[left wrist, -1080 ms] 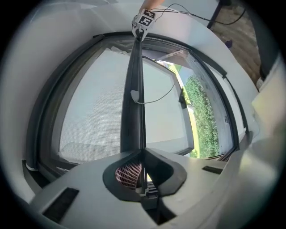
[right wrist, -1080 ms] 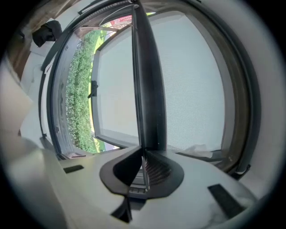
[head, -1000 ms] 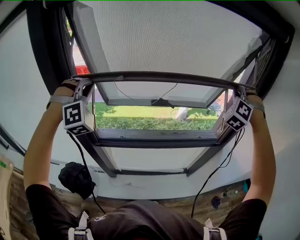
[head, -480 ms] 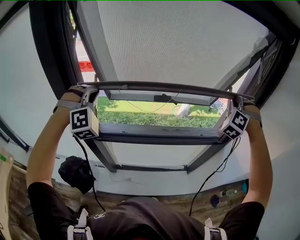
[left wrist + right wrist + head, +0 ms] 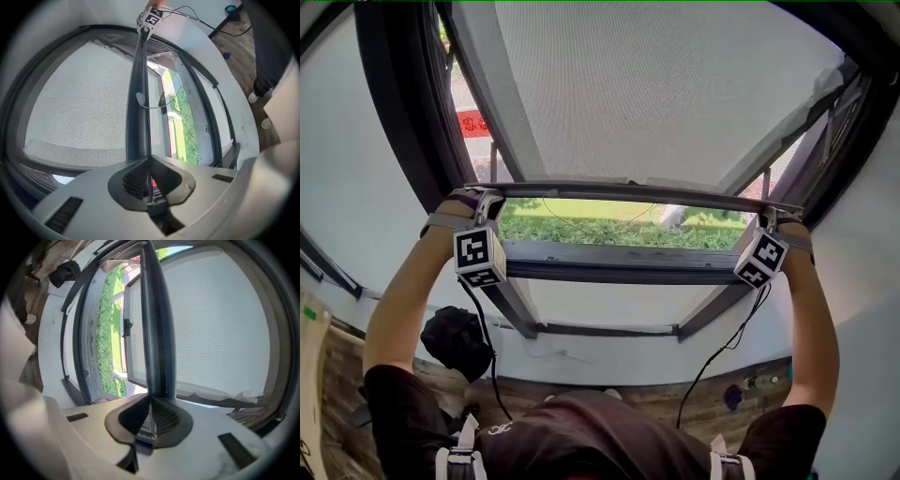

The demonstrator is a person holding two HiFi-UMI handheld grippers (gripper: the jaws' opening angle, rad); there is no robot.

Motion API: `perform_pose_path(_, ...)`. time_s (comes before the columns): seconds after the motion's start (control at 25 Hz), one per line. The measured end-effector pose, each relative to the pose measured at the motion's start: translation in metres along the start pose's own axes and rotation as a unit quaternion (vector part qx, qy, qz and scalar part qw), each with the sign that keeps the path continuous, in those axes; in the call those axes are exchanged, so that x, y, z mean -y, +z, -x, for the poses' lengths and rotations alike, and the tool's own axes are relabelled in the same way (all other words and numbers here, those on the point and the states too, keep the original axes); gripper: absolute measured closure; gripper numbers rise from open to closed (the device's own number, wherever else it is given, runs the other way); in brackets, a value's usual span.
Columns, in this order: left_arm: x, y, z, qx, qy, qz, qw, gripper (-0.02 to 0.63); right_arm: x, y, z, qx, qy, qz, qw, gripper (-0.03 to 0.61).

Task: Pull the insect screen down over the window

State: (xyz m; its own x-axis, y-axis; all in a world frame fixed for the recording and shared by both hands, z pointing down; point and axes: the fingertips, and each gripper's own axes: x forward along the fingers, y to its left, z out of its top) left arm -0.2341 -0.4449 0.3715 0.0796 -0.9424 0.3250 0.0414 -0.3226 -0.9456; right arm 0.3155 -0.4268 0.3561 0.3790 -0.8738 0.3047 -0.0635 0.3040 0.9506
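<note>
The insect screen (image 5: 656, 84) is a grey mesh that covers most of the window opening. Its dark bottom bar (image 5: 628, 192) lies level a little above the lower window frame (image 5: 619, 267), with a strip of green lawn showing between them. My left gripper (image 5: 487, 202) is shut on the bar's left end and my right gripper (image 5: 766, 217) on its right end. In the left gripper view the bar (image 5: 138, 93) runs from my closed jaws (image 5: 149, 161) to the other gripper (image 5: 149, 21). In the right gripper view the bar (image 5: 157, 324) rises from the closed jaws (image 5: 151, 401). A thin pull cord (image 5: 157, 101) hangs from the bar.
The outer glass sash (image 5: 136, 357) stands open outward with a dark handle (image 5: 126, 327). Below the window is a white wall (image 5: 609, 361), then a wooden floor with a black bag (image 5: 455, 342) at the left and a bottle (image 5: 759, 382) at the right. Cables hang from both grippers.
Both grippers have come down with the bottom bar. The screen covers more of the opening and the gap above the lower frame is narrower.
</note>
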Motion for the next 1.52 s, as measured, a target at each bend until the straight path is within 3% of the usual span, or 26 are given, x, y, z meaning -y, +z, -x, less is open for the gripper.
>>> perform_pose_path(0.56,0.109,0.001,-0.038,-0.007,-0.113,0.007,0.9936,0.583,-0.110,0.006,-0.034,-0.009,0.094,0.028,0.995,0.552)
perform_pose_path(0.96,0.181,0.002,-0.060,-0.018,-0.165,0.017,0.9859,0.583,-0.182,0.008,-0.052,-0.017,0.136,0.038,0.990,0.552)
perform_pose_path(1.52,0.218,0.002,-0.076,-0.029,-0.181,0.026,0.9826,0.583,-0.217,0.013,-0.072,-0.030,0.150,0.039,0.988,0.551)
